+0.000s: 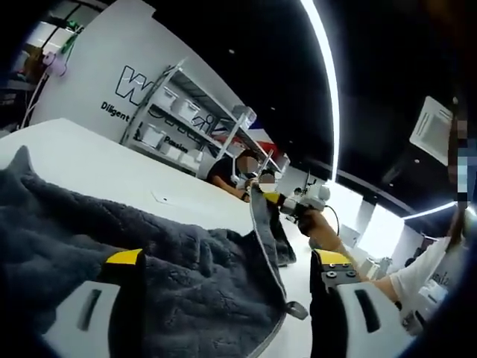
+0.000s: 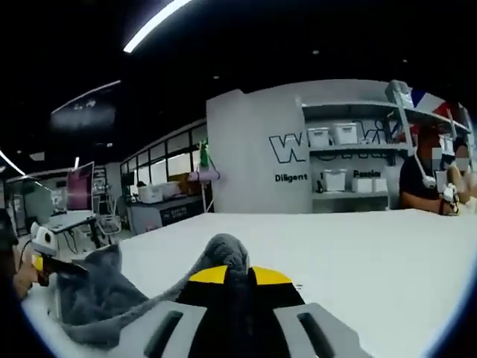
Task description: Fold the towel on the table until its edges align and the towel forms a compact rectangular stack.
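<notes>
Draping over the white table [image 1: 97,168], the dark grey towel [image 1: 186,291] lies bunched between and ahead of the left tool [image 1: 227,265], whose two yellow-tipped jaws stand wide apart; towel pile covers part of the left-hand jaw, and I cannot tell whether either jaw presses on it. A pale-edged corner of the towel rises beyond these jaws to where the right tool [image 1: 277,199], held in a person's hand [image 1: 322,230], has it pinched. In the right gripper view the right tool [image 2: 240,274] has its jaws drawn narrow on a fold of towel [image 2: 223,257] that humps up between the yellow tips. The rest of the towel trails away to the left across the table [image 2: 358,253] toward the left tool [image 2: 52,265], which touches its far corner.
</notes>
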### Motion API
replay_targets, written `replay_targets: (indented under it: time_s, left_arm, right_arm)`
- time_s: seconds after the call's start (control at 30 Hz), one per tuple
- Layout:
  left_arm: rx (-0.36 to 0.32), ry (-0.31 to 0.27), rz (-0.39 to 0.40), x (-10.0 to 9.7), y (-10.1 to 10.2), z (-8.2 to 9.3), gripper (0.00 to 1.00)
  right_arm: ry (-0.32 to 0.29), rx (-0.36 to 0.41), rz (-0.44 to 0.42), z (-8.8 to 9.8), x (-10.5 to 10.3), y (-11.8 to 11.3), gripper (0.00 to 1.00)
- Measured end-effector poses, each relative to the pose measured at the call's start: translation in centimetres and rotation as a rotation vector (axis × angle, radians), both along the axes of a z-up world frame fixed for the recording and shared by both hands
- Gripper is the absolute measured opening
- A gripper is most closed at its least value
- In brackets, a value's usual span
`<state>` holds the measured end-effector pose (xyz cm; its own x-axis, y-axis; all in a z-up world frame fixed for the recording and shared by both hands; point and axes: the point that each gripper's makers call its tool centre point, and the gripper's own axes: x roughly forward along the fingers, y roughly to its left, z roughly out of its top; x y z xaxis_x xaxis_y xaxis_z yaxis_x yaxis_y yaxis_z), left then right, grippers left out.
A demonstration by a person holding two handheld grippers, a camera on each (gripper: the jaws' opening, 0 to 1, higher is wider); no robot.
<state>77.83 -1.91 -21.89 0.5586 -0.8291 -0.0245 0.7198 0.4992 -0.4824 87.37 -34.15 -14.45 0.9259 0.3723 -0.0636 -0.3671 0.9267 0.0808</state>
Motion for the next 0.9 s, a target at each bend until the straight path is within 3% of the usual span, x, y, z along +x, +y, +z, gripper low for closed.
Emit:
replay_targets:
  time_s: [0.4, 0.6, 0.9]
  left_arm:
    - [-0.012, 0.004, -0.004, 0.0, 0.0, 0.1, 0.96]
    - [-0.023, 0.007, 0.000, 0.0, 0.1, 0.2, 0.96]
    - [-0.042, 0.008, -0.020, -0.5, -0.5, 0.4, 0.95]
  right_arm:
    - [-0.115, -0.031, 0.023, 6.0, -4.0, 1.1, 0.10]
    - [-0.133, -0.055, 0.111, 7.9, -6.7, 3.4, 0.10]
    - [-0.153, -0.199, 0.267, 10.1, -11.1, 7.4, 0.10]
